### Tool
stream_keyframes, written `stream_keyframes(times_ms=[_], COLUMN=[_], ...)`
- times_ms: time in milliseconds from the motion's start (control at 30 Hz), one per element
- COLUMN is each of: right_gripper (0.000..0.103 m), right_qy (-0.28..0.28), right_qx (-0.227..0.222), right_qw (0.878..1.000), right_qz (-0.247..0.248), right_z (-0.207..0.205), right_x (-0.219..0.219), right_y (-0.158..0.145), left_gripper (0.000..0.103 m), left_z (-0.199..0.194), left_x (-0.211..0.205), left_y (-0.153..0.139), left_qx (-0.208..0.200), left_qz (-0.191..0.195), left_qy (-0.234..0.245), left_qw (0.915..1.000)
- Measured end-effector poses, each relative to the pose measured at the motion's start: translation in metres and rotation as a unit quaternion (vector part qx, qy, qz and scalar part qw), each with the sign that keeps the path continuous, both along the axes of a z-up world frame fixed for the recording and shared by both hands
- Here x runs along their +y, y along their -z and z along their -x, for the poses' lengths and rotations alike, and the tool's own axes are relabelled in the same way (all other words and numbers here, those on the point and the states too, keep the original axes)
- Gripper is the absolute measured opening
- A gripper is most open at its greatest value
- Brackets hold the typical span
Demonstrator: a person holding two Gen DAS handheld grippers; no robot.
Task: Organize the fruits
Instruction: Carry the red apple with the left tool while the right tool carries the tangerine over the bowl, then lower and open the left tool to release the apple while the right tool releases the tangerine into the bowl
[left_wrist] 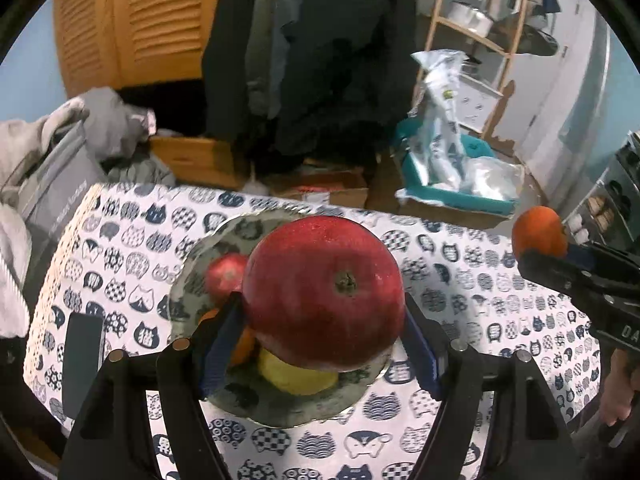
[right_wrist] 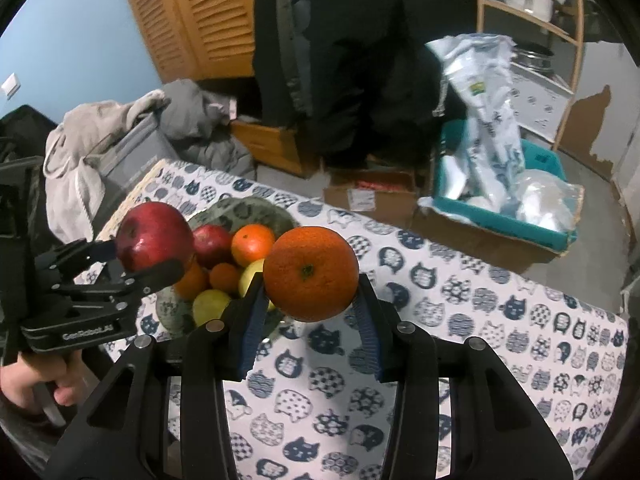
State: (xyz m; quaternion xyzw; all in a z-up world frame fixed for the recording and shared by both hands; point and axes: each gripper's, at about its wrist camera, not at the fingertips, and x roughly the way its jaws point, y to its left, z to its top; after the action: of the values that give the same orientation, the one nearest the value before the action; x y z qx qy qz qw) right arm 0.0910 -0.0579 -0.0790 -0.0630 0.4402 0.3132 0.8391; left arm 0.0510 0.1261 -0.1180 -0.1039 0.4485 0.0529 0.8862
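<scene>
The left gripper (left_wrist: 324, 320) is pinching a red apple (left_wrist: 324, 292) directly above the bowl (left_wrist: 188, 276); the right gripper (right_wrist: 310, 312) is pinching an orange (right_wrist: 310, 274) just right of the bowl, over the tablecloth (right_wrist: 480, 312). The bowl is already holding a smaller apple (right_wrist: 212, 244), tangerines (right_wrist: 253, 243) and lemons (right_wrist: 210, 306). I'd judge each fruit is best lowered into a gap before the jaws are spread, so nothing is rolling off the pile.

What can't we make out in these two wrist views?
- Left wrist view: most fruit in the grey patterned plate is hidden behind the big red apple in the left tongs.
- Right wrist view: the plate's near rim is hidden behind the round orange in the right tongs.
- Both views: the cat-print tablecloth is cut off below by the tongs' bodies.
</scene>
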Motion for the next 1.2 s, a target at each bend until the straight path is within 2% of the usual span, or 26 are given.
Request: stream_keyframes(times_ms=[500, 900, 1033, 1200], right_gripper=[0.042, 0.042, 0.042, 0.042], right_qy=[-0.036, -0.055, -0.057, -0.058], right_qx=[0.040, 0.071, 0.079, 0.090], right_qw=[0.998, 0.995, 0.994, 0.993], right_qz=[0.024, 0.048, 0.052, 0.054], right_z=[-0.008, -0.010, -0.010, -0.010], right_x=[0.058, 0.081, 0.084, 0.086], right_y=[0.036, 0.067, 0.073, 0.080], left_gripper=[0.077, 0.077, 0.077, 0.087], left_z=[-0.011, -0.017, -0.018, -0.015], left_x=[0.042, 0.056, 0.052, 0.049], left_y=[0.064, 0.088, 0.088, 0.083], left_qx=[0.069, 0.101, 0.101, 0.096], left_qz=[0.029, 0.056, 0.047, 0.036], left_qy=[-0.028, -0.025, -0.014, -0.003], left_qw=[0.9968, 0.9930, 0.9936, 0.9947])
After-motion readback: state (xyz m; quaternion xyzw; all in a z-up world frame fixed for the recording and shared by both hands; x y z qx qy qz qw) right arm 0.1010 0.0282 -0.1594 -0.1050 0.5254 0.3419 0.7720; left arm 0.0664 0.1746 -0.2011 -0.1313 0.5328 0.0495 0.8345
